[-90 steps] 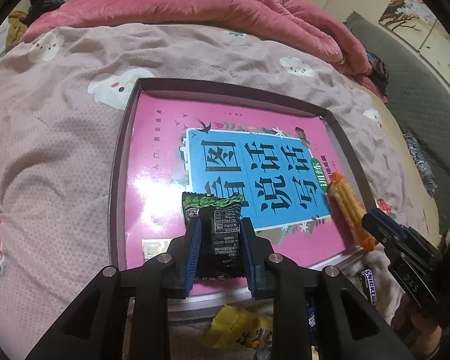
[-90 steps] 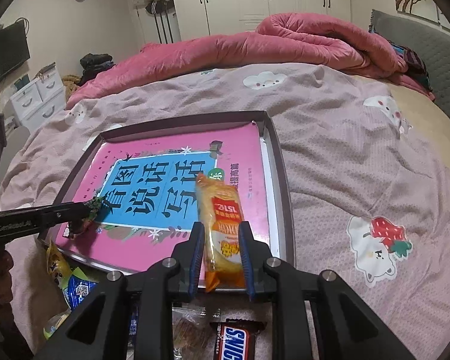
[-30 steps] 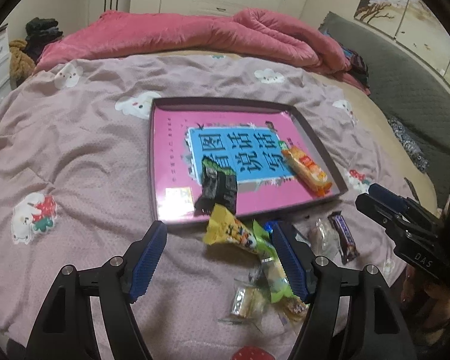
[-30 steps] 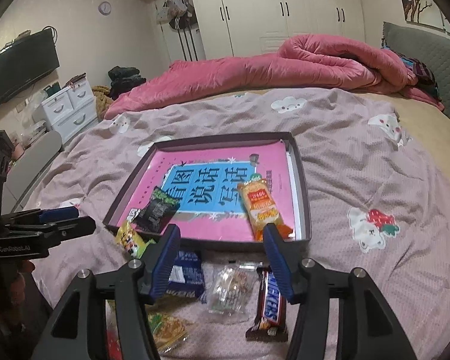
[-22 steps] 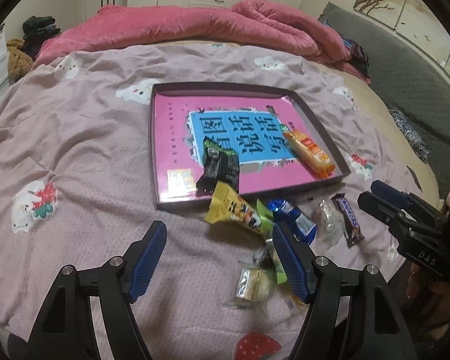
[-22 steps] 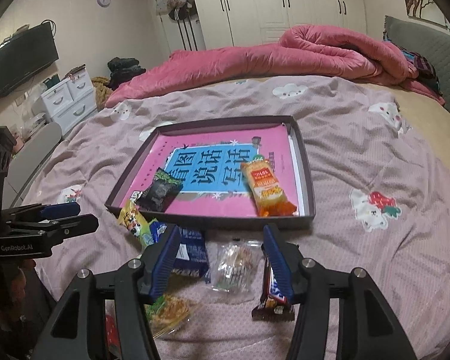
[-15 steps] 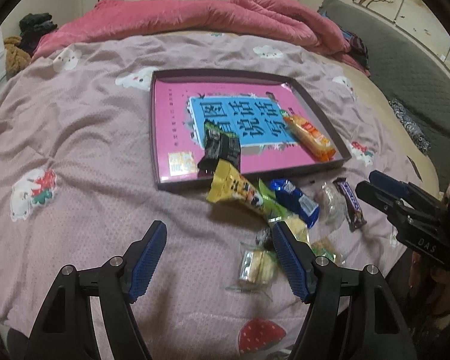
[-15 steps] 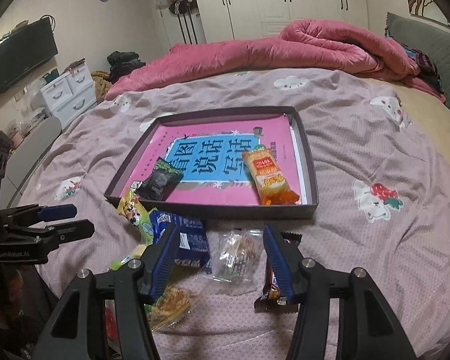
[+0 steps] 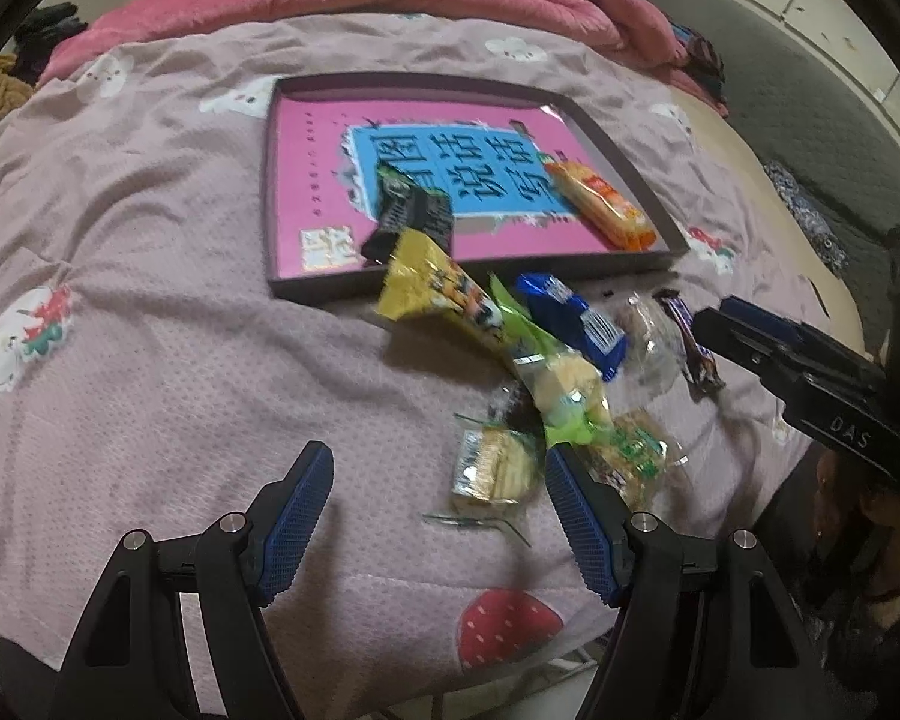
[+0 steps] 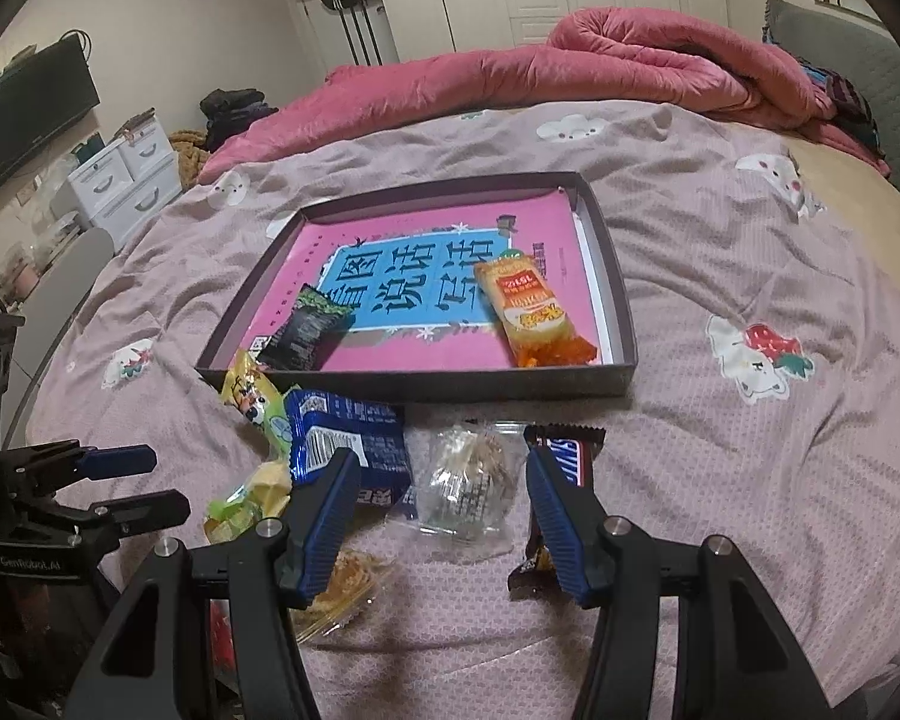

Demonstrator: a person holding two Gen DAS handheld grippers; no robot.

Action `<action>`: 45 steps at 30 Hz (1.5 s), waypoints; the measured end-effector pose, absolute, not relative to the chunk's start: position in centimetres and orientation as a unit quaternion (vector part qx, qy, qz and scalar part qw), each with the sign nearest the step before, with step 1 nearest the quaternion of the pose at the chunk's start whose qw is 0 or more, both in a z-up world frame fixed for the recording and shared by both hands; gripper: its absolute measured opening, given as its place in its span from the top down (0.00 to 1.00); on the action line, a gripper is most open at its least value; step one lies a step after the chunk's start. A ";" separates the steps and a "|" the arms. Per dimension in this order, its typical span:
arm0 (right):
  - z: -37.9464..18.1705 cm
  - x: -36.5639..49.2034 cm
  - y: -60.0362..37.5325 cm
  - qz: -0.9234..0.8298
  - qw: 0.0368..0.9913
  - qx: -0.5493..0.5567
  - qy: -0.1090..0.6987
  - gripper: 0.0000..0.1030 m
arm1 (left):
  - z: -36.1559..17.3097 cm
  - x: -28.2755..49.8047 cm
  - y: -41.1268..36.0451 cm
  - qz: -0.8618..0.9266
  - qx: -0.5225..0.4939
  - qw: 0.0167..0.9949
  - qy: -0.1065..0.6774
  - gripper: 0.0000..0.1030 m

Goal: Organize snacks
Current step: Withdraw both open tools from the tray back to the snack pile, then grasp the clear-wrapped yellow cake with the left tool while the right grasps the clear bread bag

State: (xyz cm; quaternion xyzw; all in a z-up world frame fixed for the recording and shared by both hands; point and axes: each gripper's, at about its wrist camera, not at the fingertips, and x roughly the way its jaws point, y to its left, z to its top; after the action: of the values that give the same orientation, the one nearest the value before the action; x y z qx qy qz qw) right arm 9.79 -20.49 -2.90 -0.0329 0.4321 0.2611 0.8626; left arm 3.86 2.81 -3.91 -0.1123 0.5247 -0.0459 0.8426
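A dark-rimmed tray (image 9: 474, 285) (image 10: 426, 387) with a pink and blue book lining it lies on the bed. In it rest a black snack packet (image 9: 411, 219) (image 10: 306, 333) and an orange packet (image 9: 600, 207) (image 10: 531, 312). Loose snacks lie in front of the tray: a yellow packet (image 9: 438, 294), a blue packet (image 9: 573, 321) (image 10: 348, 441), a green one (image 9: 555, 378), a clear wrapped snack (image 10: 471, 477), a Snickers bar (image 10: 561, 462) and small cracker packs (image 9: 495, 468). My left gripper (image 9: 438, 516) is open above the sheet, near the cracker packs. My right gripper (image 10: 438, 516) is open, with the clear snack just ahead of its fingers.
A rumpled pink duvet (image 10: 570, 69) lies across the far side of the bed. White drawers (image 10: 126, 180) and a wall TV (image 10: 24, 120) stand at the left, wardrobes behind. The bed's near edge runs just below the snack pile.
Three seconds ago each gripper held a packet over the tray; both packets now lie in it. Both grippers have drawn back and opened, and the left one has sunk toward the loose pile.
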 end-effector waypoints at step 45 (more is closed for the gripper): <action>-5.5 11.4 -20.1 0.274 0.847 -0.010 0.454 0.58 | -7.5 5.3 1.6 -0.078 -0.134 0.824 0.546 0.66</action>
State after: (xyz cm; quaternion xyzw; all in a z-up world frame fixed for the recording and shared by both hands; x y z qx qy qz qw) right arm 11.41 -20.07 -5.55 -0.0101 0.4544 0.2743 0.8474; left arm 5.34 1.57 -7.51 -0.1337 0.5458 -0.0776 0.8236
